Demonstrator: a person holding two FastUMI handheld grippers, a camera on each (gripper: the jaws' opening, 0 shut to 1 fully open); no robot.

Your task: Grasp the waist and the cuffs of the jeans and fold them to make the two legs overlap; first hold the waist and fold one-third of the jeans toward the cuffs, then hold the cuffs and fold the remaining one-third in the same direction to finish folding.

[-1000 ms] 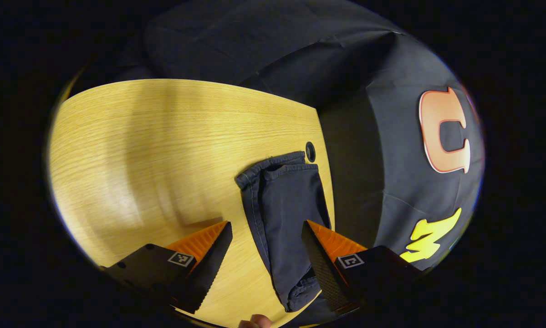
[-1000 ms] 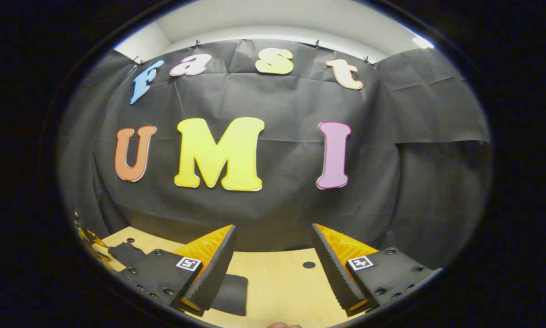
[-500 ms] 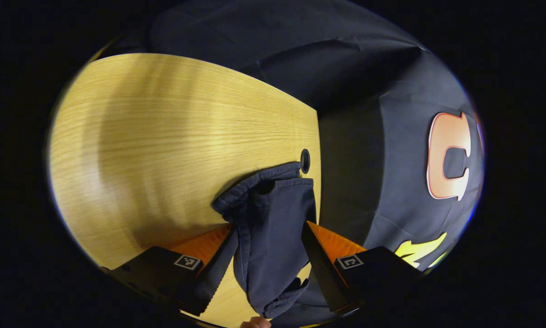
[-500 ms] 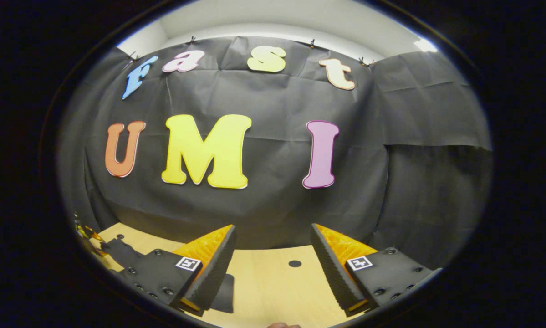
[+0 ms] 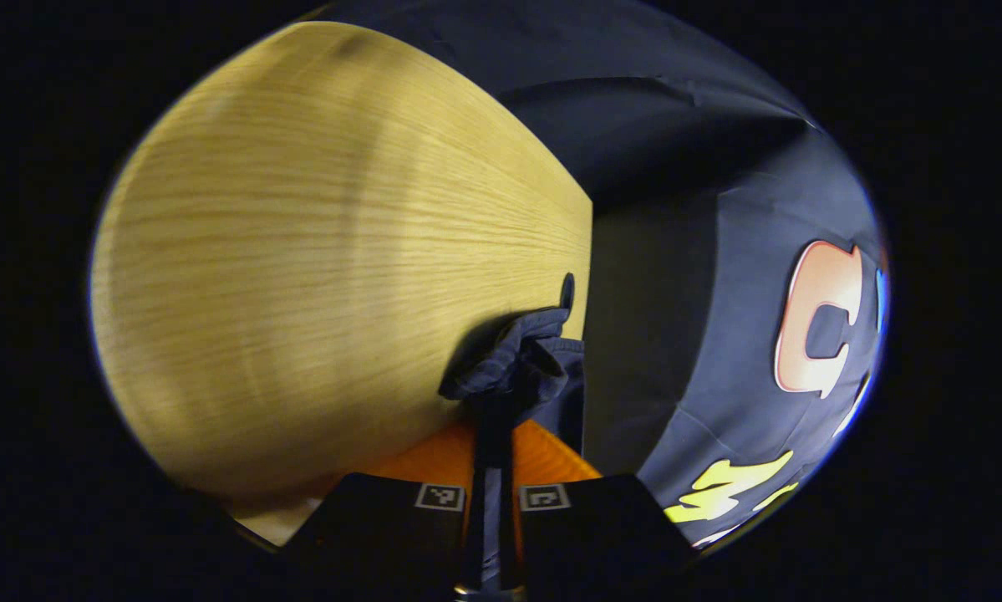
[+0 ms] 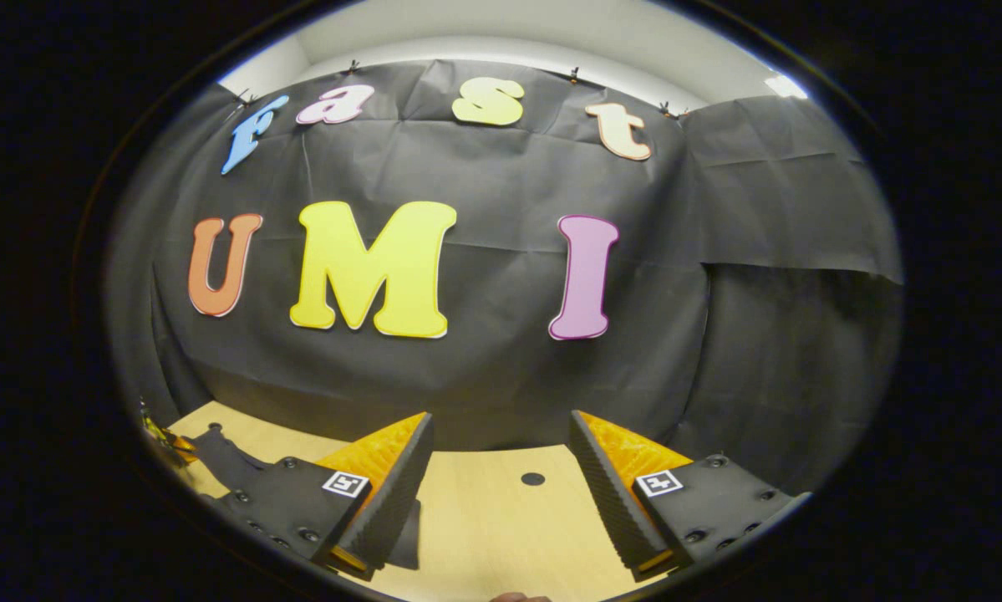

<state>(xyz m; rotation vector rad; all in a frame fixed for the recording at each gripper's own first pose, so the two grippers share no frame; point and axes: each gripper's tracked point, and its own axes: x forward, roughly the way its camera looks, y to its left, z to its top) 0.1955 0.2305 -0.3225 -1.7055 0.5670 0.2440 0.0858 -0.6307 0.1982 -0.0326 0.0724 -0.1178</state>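
A: Big change from a second ago: the left gripper [image 5: 493, 418], then spread wide over the jeans [image 5: 517, 368], has clamped down, fingers pressed together on the dark denim.

B: And the fabric's bunched up right at the tips, near the table [image 5: 300, 251] edge, beside that little round hole [image 5: 566, 293].

A: Which end he's got, waist or cuff, I can't tell. The right gripper [image 6: 501, 451]?

B: Jaws apart, nothing between them, hovering above the wood with a dark strip of cloth just left of its fingers.

A: So the fold needs both ends held, I'd say. Get that right one biting before lifting, then carry evenly so the legs stack.
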